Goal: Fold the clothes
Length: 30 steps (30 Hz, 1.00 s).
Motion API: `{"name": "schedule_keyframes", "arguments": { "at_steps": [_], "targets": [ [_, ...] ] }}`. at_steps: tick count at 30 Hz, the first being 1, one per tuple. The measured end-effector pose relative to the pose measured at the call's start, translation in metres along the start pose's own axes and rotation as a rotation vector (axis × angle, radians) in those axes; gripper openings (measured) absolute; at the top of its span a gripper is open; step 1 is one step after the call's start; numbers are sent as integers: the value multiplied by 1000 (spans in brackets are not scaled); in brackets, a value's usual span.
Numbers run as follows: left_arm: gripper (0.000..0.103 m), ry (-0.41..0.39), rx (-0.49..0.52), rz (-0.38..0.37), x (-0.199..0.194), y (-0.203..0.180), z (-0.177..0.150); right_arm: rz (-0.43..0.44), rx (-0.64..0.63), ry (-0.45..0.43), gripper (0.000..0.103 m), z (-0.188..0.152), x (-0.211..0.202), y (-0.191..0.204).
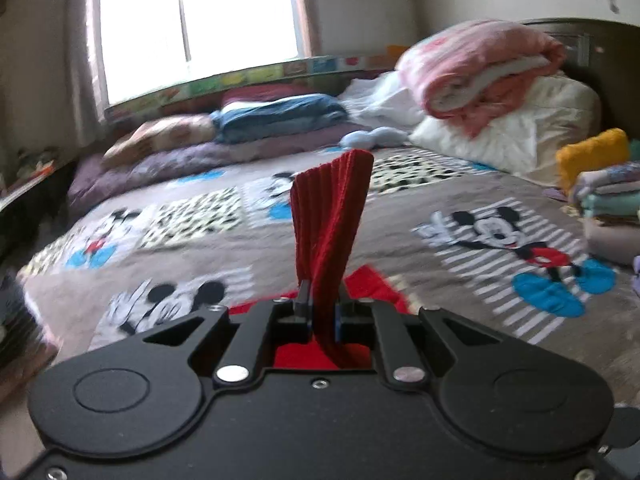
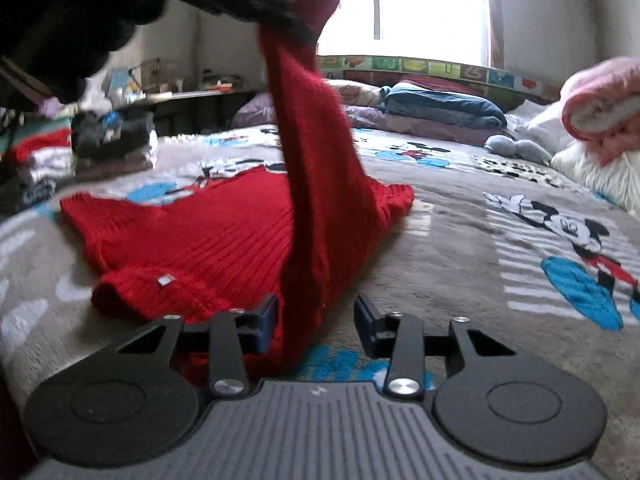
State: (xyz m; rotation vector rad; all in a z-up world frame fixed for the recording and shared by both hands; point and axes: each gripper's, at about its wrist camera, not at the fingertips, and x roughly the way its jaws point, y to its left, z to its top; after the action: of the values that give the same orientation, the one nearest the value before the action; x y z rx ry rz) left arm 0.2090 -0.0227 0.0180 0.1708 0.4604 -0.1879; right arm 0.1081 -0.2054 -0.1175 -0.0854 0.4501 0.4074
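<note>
1. While its black jaws are pinched tight, the left gripper point(image 1: 320, 304) clamps a strip of the red rib-knit sweater point(image 1: 330, 216), which rises from between the pads toward twelve o'clock in the left wrist view.
2. Seen from the right wrist camera, the right gripper point(image 2: 316, 320) has its blue-padded jaws parted; the raised red strip hangs just inside the nine o'clock pad, and neither pad presses on it.
3. Most of the sweater point(image 2: 224, 236) lies spread on the grey cartoon-mouse bedspread point(image 2: 460, 240), at ten o'clock from the right gripper, with one part pulled up to the dark gripper at twelve o'clock.
4. A rolled pink blanket point(image 1: 480, 68) sits on white pillows point(image 1: 516, 132) at two o'clock in the left wrist view.
5. Folded blue clothing point(image 1: 280, 116) lies beneath the bright window point(image 1: 192, 20) at eleven o'clock.
</note>
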Motion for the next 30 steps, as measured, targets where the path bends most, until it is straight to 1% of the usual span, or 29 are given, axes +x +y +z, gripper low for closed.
{"name": "schedule_keyframes", "arguments": {
  "at_steps": [6,11,19,22,23,26,28,29,30],
  "targets": [
    [8,37,-101,19,3,41,-40,-36,-66,35,36,-1,9,16],
    [8,63,-180,20,11,67,-74,-53,-103,50,35,-5,10,22],
    [8,74,-299,-7,15,88,-124,-58,-122,65,35,-8,5,22],
    [9,92,-365,-20,21,93,-141,-55,-130,73,35,-10,2,20],
    [9,98,-379,-23,23,95,-145,-51,-134,76,35,-11,0,20],
    [10,84,-432,-42,23,100,-154,-38,-146,82,35,-12,-7,18],
    [13,77,-463,-57,21,105,-155,-19,-145,85,35,-12,-16,17],
    [16,70,-470,-51,18,107,-155,-7,-146,82,35,-11,-21,16],
    [22,64,-477,-45,16,108,-156,6,-151,70,35,-10,-26,17]
  ]
}}
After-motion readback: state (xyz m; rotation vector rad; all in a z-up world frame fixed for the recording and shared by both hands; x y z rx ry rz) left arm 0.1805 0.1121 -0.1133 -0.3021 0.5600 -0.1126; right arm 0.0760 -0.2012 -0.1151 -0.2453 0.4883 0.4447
